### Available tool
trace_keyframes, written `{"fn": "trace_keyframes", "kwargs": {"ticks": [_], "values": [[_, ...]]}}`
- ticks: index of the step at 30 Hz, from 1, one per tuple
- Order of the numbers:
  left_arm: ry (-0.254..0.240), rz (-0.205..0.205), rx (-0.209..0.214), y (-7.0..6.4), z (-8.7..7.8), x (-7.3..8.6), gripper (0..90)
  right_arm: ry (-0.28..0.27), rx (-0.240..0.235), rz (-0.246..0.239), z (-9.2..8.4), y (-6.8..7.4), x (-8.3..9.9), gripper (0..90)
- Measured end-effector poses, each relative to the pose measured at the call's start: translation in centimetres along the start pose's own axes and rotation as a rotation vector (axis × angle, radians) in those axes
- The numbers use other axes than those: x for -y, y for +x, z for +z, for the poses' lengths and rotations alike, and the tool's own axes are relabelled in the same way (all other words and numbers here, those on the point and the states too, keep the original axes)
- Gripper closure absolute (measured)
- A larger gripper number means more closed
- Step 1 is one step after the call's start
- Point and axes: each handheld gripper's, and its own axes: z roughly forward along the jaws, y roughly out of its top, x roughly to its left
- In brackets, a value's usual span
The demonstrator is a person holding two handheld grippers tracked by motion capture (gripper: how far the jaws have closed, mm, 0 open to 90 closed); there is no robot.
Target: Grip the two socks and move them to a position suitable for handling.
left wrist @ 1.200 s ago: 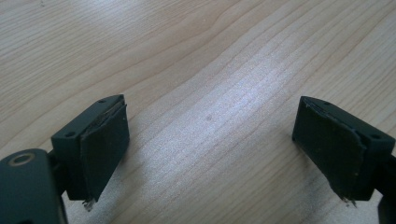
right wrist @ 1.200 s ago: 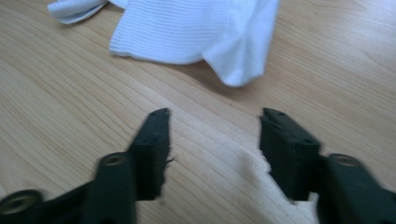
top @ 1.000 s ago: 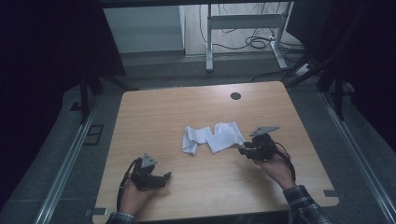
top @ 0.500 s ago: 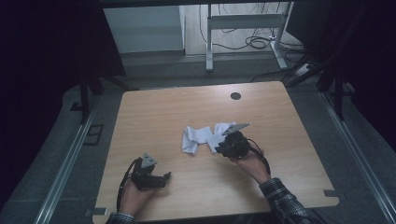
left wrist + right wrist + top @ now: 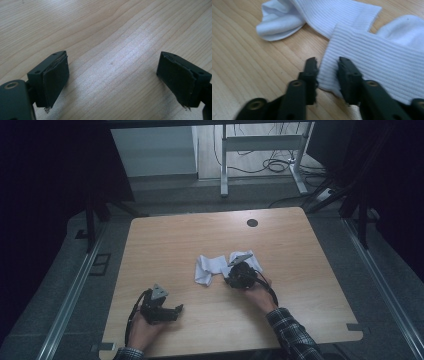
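Observation:
Two white ribbed socks lie crumpled together mid-table, one (image 5: 207, 268) to the left and one (image 5: 246, 256) to the right. In the right gripper view the nearer sock's cuff (image 5: 372, 55) lies flat, and the other sock (image 5: 324, 15) runs behind it. My right gripper (image 5: 327, 61) has just been closing its jaws. The cuff's corner sits between them, still flat and not pinched. From above, that gripper (image 5: 230, 273) is at the socks' near edge. My left gripper (image 5: 178, 310) rests near the front left, jaws wide apart over bare wood (image 5: 113, 57).
The wooden table (image 5: 175, 240) has a dark round cable hole (image 5: 252, 223) at the back right. Beyond the far edge are a metal desk frame (image 5: 260, 150) and loose cables (image 5: 280, 166) on the floor. Dark curtains flank both sides.
My right hand has slid left across the table, from the socks' right end to their near edge. The socks have been pushed into a tighter bunch. The left hand has stayed put.

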Motion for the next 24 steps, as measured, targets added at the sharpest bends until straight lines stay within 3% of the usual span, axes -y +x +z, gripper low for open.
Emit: {"fn": "trace_keyframes", "kwargs": {"ticks": [6,10,14,16,17,23,24], "values": [[-0.002,-0.003,-0.002,0.0,0.0,0.0,10.9,0.012,0.005,-0.012,-0.9,0.0,-0.4,81.4],[-0.004,-0.004,-0.003,0.0,0.1,0.0,10.9,-0.035,0.003,0.004,-3.1,-0.4,-1.3,81.8],[-0.004,0.000,-0.005,0.0,0.1,0.0,10.9,-0.096,0.039,0.015,-6.3,-1.7,-2.4,81.6],[-0.004,0.000,-0.005,0.0,0.1,0.0,10.9,-0.105,0.049,0.017,-6.8,-2.1,-2.5,81.6],[-0.004,0.000,-0.005,0.0,0.1,0.0,10.9,-0.127,0.083,0.025,-8.5,-3.2,-2.8,81.6],[-0.003,0.000,-0.005,0.0,0.1,0.0,11.0,-0.159,0.138,0.071,-11.0,-5.7,-2.8,81.6],[-0.003,0.000,-0.005,0.0,0.1,0.0,10.9,-0.162,0.165,0.099,-11.7,-7.1,-2.4,81.6]]}}
